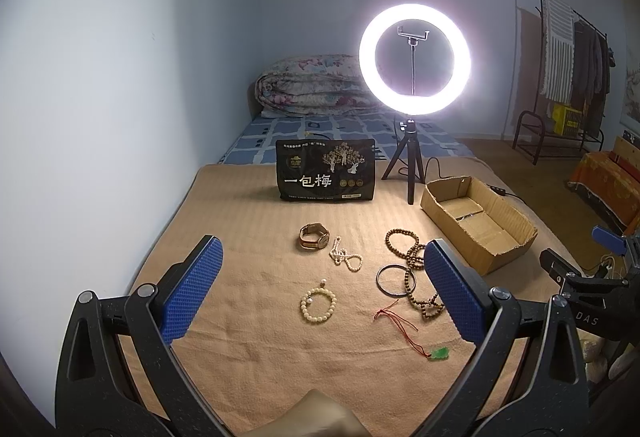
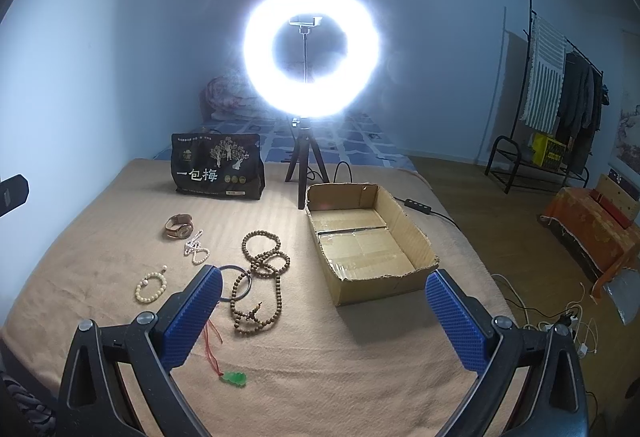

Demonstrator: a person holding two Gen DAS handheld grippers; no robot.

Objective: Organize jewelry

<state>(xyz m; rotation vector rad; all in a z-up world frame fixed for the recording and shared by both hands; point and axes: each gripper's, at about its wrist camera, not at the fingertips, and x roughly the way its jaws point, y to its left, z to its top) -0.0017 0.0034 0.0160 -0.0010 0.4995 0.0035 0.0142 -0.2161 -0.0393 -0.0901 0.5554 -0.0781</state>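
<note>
On the tan blanket (image 2: 120, 205) the long wooden bead strand (image 2: 260, 277) lies looped, running lengthwise toward the ring light (image 2: 312, 51), just left of the open cardboard box (image 2: 404, 215). Both the left gripper (image 1: 324, 285) and right gripper (image 2: 324, 313) hover spread wide, holding nothing.

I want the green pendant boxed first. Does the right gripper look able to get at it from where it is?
Probably yes. The right gripper is open and holds nothing, and the green pendant lies exposed on the blanket just below its left finger, with only its own red cord nearby.
</note>
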